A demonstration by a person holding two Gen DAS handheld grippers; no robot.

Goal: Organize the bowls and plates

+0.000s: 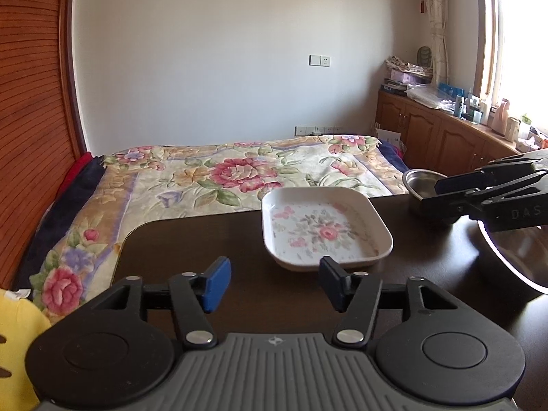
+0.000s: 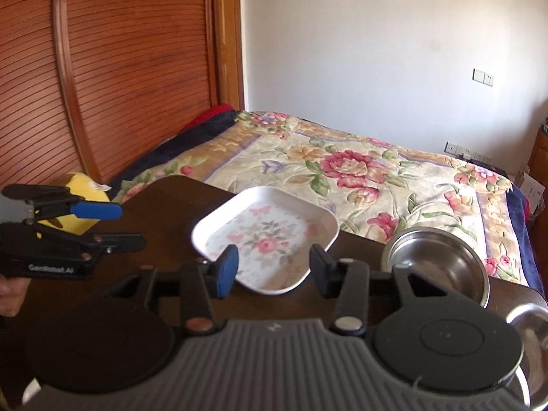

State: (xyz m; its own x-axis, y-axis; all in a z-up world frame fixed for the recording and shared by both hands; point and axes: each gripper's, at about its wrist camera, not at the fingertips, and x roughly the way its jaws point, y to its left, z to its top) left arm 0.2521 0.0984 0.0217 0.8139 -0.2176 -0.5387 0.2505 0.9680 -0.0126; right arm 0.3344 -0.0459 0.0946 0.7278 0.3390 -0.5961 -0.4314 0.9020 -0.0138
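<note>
Your landmark is the square white plate [image 1: 325, 227], glossy, round-cornered, with a pink floral print, lying flat on the dark polished table [image 1: 205, 239] near its far edge. Your left gripper [image 1: 274, 282] hovers just on the near side of it, blue-padded jaws spread wide and empty. Your right gripper [image 2: 272, 270] does likewise, also wide and holding nothing. Right of the plate stands a small round steel bowl [image 2: 441, 262], shiny; nearer you lies a larger steel dish [image 2: 531, 335]. Beyond it spreads a quilted floral bedspread [image 1: 239, 171].
</note>
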